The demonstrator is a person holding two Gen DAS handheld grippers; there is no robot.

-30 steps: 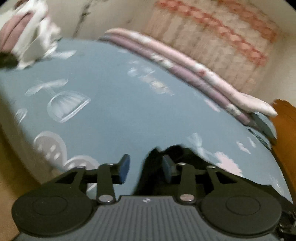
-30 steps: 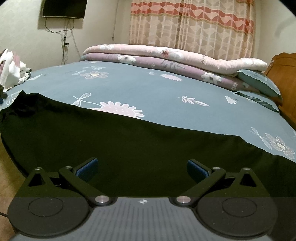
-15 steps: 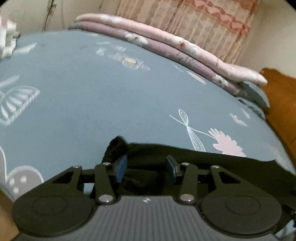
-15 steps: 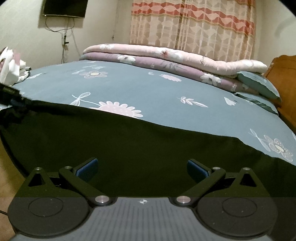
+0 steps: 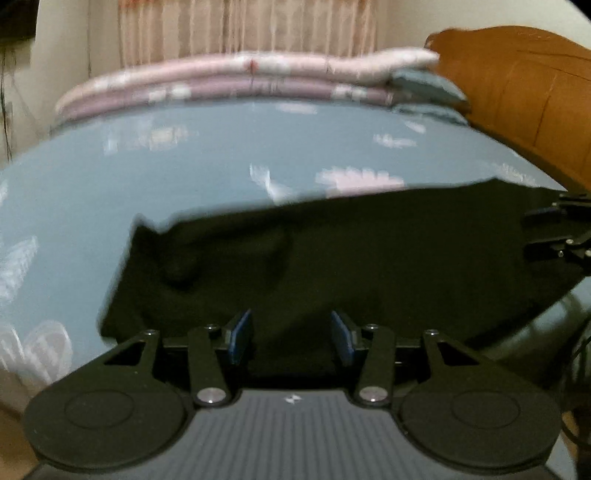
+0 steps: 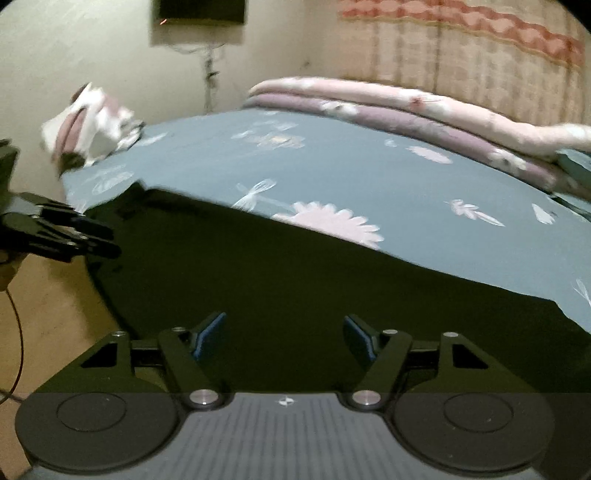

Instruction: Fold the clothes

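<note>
Black garment (image 6: 258, 295) flat on bed's (image 6: 369, 173) near edge, L gripper (image 5: 291, 338) part-open w/ nothing pinched, R gripper (image 6: 284, 338) closing over cloth, ungripped: risk = single-layer grab, fold skews.

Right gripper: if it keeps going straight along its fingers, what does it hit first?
Most likely the flat black garment, spread on the blue floral bedsheet directly ahead of the right gripper. Its jaws are closing, pads not yet pressing cloth. Depth is unclear.

Bed w/ blue floral sheet (image 6: 369, 177), folded quilts (image 6: 406, 110), wooden headboard (image 5: 524, 96), curtain (image 6: 480, 55), wall TV (image 6: 199, 11).
</note>
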